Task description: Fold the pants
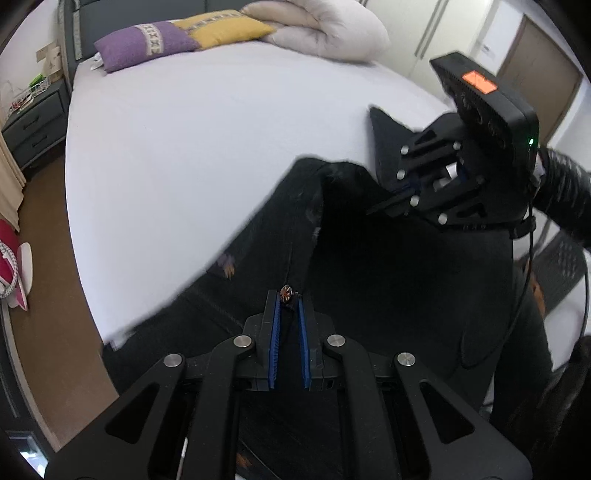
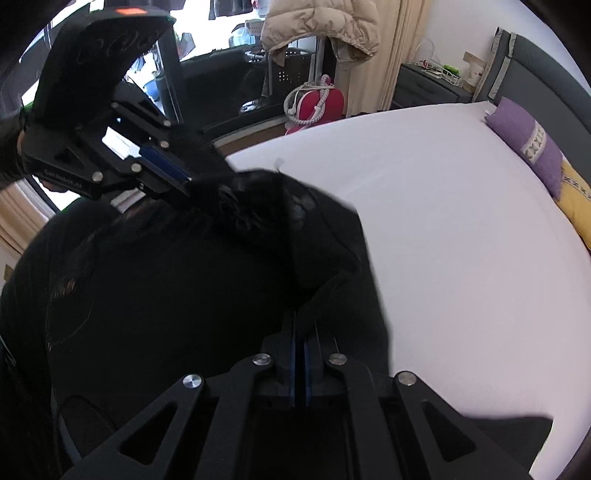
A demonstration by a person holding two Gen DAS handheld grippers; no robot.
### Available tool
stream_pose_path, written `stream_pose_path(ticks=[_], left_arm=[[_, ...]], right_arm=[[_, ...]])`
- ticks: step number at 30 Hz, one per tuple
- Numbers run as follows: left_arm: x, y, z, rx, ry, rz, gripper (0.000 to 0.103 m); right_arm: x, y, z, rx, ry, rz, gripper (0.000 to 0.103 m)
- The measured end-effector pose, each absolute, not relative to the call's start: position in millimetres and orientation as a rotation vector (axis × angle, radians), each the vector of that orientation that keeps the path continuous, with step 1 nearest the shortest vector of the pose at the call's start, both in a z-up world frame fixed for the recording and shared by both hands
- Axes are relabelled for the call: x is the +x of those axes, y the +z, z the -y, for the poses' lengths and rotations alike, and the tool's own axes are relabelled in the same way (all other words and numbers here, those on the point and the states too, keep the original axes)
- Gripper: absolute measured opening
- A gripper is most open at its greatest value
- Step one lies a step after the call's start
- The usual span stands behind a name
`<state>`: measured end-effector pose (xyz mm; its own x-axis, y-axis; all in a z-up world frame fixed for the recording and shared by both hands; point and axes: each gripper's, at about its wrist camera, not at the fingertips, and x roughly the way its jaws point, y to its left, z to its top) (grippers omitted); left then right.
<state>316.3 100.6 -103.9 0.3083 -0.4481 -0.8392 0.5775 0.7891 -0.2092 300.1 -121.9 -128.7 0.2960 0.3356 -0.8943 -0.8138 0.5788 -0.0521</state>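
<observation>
The black pants (image 1: 280, 225) hang lifted above the near edge of the white bed (image 1: 192, 140). My left gripper (image 1: 289, 297) is shut on the waistband, right at the metal button (image 1: 286, 292). My right gripper (image 2: 299, 325) is shut on another part of the black pants (image 2: 317, 240), the cloth bunched between its blue pads. Each gripper shows in the other's view: the right gripper (image 1: 380, 206) at the right, the left gripper (image 2: 188, 182) at the upper left. The pants' lower legs are hidden.
A purple pillow (image 1: 144, 46), a yellow pillow (image 1: 221, 29) and a folded white duvet (image 1: 325, 29) lie at the head of the bed. A grey nightstand (image 1: 33, 122) stands left of it. A red bag (image 2: 317, 105) sits on the brown floor beside the bed.
</observation>
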Motion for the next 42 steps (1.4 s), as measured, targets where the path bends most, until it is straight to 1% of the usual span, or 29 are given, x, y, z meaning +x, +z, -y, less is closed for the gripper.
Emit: stream_pose_path(ticks=[4,7,14,17,20,27,34,36,40,42], left_arm=[[275.8,-110.7,-98.4,0.154,-0.734,-1.095,0.008],[247.9,-114.1,-94.4,0.158,-0.796,-1.117,0.008],[211.1,-129.5,-96.0,0.154,-0.840,-1.190,0.007],[197.9,-125.1,-93.6,0.162,-0.858,-1.201,0.007],[201.8,-123.5,-90.5,0.178,-0.869,-1.215,0.007],[177.5,-106.0,-76.3,0.210,-0.897,-1.215,0.007],[166.8,-128.4,-73.8,0.205,-0.857,-1.244,0.007],[163.7,-132.8,-71.1,0.185,-0.835,-1.251,0.007],[161.3,-120.5,-74.5,0.175,-0.831,-1.227,0.008],[161.5,-126.0,-71.3,0.188,-0.830,-1.232,0.008]], right_arm=[[244.4,-121.5,128.8,-0.734,0.771,-0.948,0.004],[196.8,-128.1,123.8,-0.869,0.764,-0.941,0.004],[115.2,-142.5,132.9,-1.030,0.761,-0.969,0.004],[89.6,-149.0,127.5,-1.089,0.756,-0.976,0.004],[77.4,-148.3,122.6,-1.115,0.735,-0.981,0.004],[59.5,-148.7,114.4,-1.134,0.704,-0.982,0.004],[50.1,-182.3,111.6,-1.198,0.674,-0.983,0.005],[39.6,-189.3,113.9,-1.179,0.653,-0.990,0.005],[32.4,-179.0,119.0,-1.138,0.641,-0.977,0.005],[30.7,-177.4,120.3,-1.129,0.639,-0.976,0.005]])
